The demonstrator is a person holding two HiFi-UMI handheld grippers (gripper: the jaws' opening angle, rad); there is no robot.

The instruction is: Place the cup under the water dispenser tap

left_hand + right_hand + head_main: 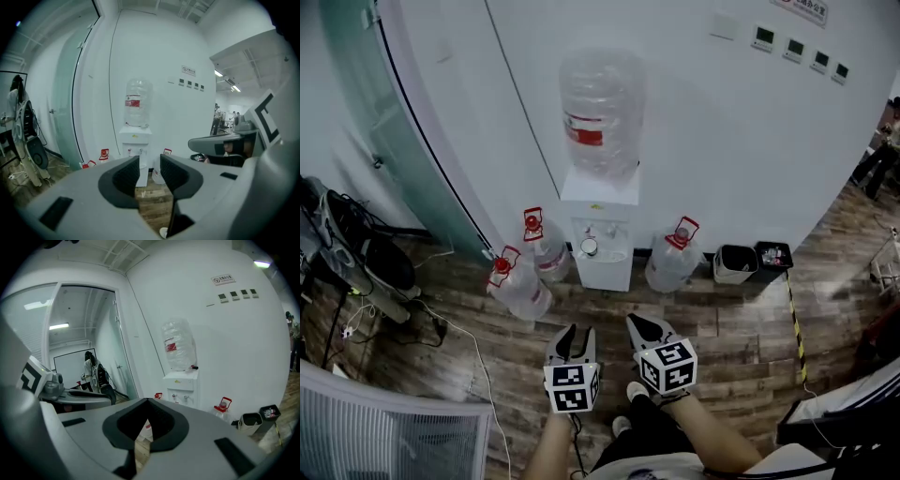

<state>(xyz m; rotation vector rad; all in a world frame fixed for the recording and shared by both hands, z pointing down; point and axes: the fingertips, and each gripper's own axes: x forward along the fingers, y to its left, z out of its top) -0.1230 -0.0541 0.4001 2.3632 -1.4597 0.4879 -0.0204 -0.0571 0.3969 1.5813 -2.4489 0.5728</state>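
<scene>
I see the small round white cup (pixel 589 247) standing far ahead in the white water dispenser's (pixel 598 202) recess, under its taps. My left gripper (pixel 577 331) is parted and empty; my right gripper (pixel 639 322) is clenched on nothing.

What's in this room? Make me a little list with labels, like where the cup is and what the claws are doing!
water dispenser: stands against the white wall, big clear bottle on top
cup: small and white, in the dispenser's nook under the taps
water jugs: three with red caps on the floor, two left of the dispenser, one right
bins: two, by the wall, right of the jugs
left claw: open, nothing in it
right claw: shut, nothing in it
</scene>
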